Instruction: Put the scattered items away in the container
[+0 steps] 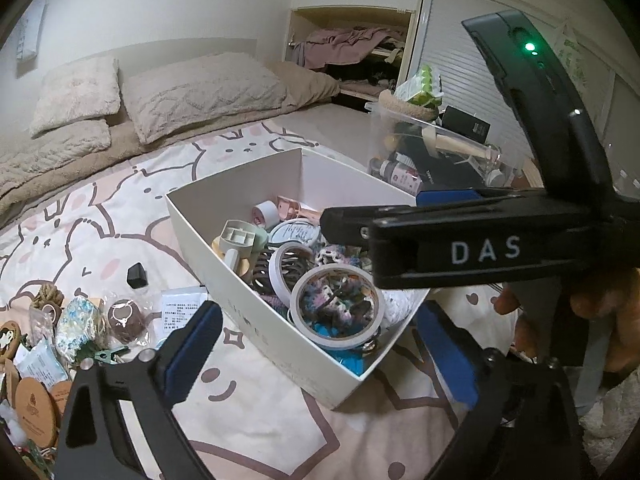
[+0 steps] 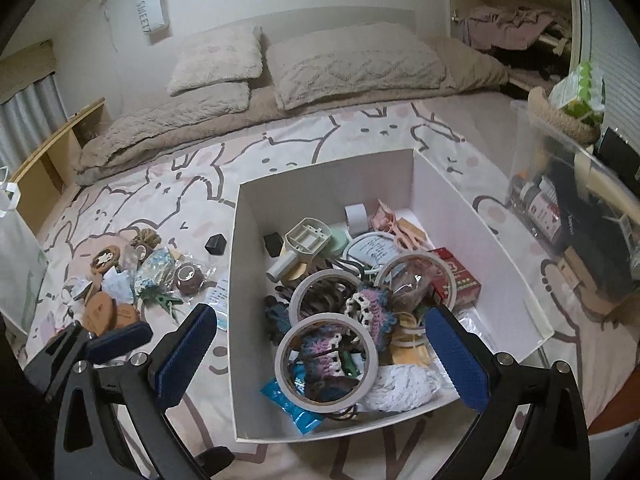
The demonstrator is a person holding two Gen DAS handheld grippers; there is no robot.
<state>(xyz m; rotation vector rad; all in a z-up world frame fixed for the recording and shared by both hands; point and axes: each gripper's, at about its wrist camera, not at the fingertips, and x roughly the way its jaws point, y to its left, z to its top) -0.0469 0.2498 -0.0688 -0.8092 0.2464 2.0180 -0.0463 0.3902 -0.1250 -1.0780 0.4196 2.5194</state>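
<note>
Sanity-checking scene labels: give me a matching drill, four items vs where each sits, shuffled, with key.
Items:
1. small black cube
2. red packet
3. green clip
4. bottle with red label

Places:
A. inside the clear plastic bin
B. on the bedspread, among the scattered pile left of the box
C. inside the white box, right side
D. alone on the bedspread, just outside the box's left wall

Pairs: 1-D, 2-C, 3-B, 4-A

Dim, soft indoor light; fisheye-warped edges
</note>
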